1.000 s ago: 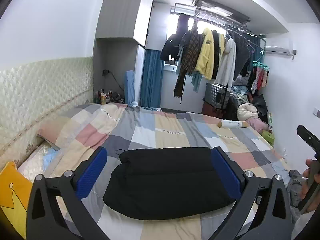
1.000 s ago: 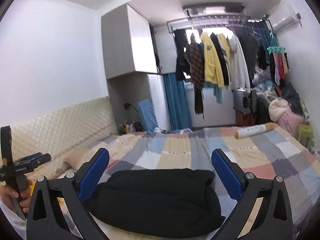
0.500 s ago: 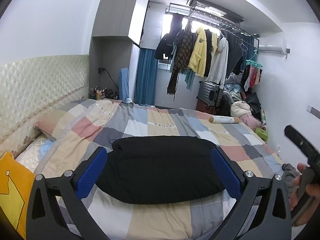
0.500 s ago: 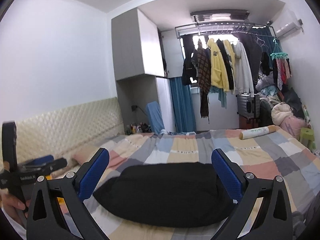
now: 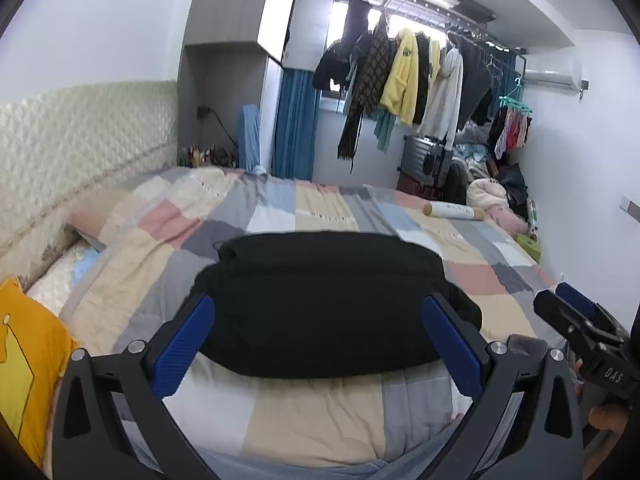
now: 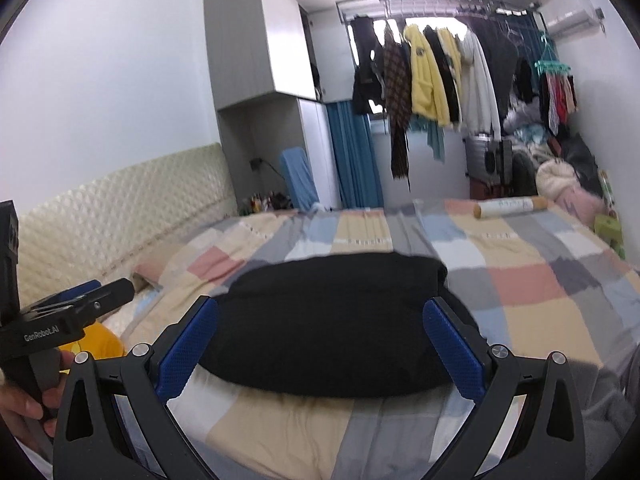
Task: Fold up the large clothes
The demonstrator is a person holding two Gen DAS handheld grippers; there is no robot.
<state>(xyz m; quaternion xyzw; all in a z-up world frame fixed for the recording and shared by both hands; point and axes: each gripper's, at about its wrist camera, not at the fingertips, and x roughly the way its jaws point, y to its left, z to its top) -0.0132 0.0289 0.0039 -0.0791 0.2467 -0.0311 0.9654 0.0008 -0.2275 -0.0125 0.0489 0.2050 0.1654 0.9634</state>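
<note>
Both hand-held grippers are hovering with fingers spread apart, empty, over the folded black garment (image 5: 328,300) lying on the patchwork bed (image 5: 320,420). The left hand-held gripper (image 5: 320,344), seen from the right wrist, is showing "GenRobot.AI"; the right hand-held gripper (image 6: 320,344) is showing "DAS".

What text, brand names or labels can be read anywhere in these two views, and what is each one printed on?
"GenRobot.AI": white lettering on the body of the left gripper, seen from the right wrist view.
"DAS": on the body of the right gripper, seen from the left wrist view; it may be cut off.
Markings on the paper roll lying on the bed: too small and blurred to read.
Patch on the yellow jacket: unreadable.
</note>
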